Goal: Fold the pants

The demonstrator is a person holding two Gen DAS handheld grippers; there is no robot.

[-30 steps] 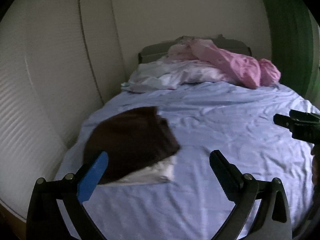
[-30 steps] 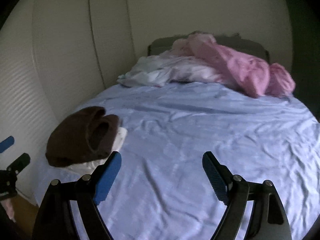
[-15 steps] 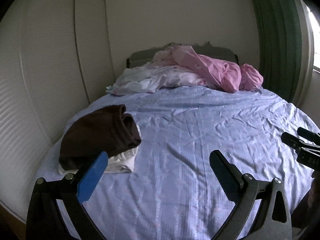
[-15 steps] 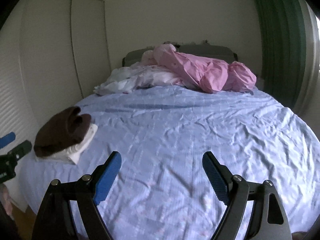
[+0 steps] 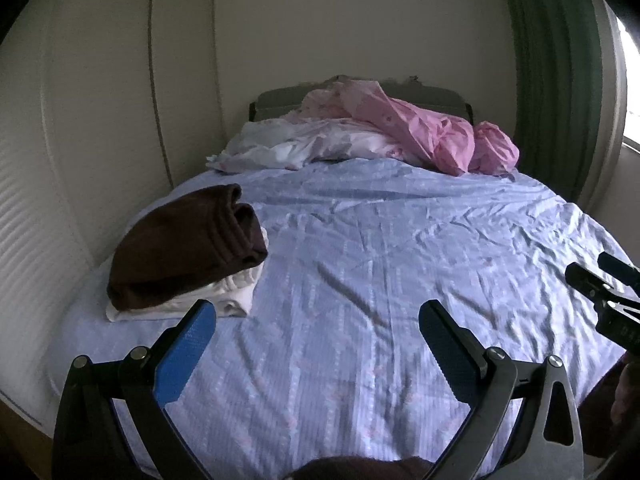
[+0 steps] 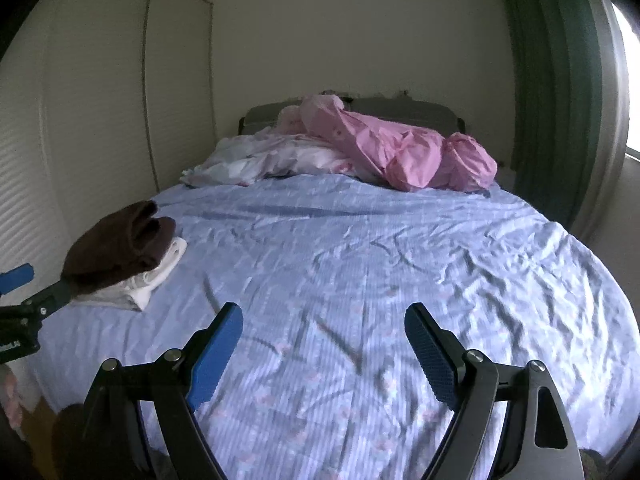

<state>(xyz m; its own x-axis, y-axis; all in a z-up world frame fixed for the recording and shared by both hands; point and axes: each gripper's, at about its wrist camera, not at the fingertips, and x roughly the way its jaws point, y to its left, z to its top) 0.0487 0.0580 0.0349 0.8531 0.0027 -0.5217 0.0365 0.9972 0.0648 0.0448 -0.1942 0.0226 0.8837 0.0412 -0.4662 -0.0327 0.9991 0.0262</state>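
Folded dark brown pants (image 5: 180, 244) lie on top of a folded white garment (image 5: 224, 294) at the left side of the bed; they also show in the right wrist view (image 6: 116, 252). My left gripper (image 5: 316, 316) is open and empty, held above the near part of the bed, right of the stack. My right gripper (image 6: 322, 320) is open and empty over the bed's middle front. The right gripper shows at the right edge of the left wrist view (image 5: 600, 280); the left gripper shows at the left edge of the right wrist view (image 6: 24, 296).
The bed (image 5: 380, 260) has a wrinkled light blue sheet. Pink bedding (image 5: 424, 132) and white bedding (image 5: 288, 148) are piled at the headboard. White closet doors (image 5: 100, 128) stand to the left, a green curtain (image 5: 552, 80) to the right.
Both grippers have pulled back from the bed and away from the folded stack, so more of the bed shows. Both stay open and empty.
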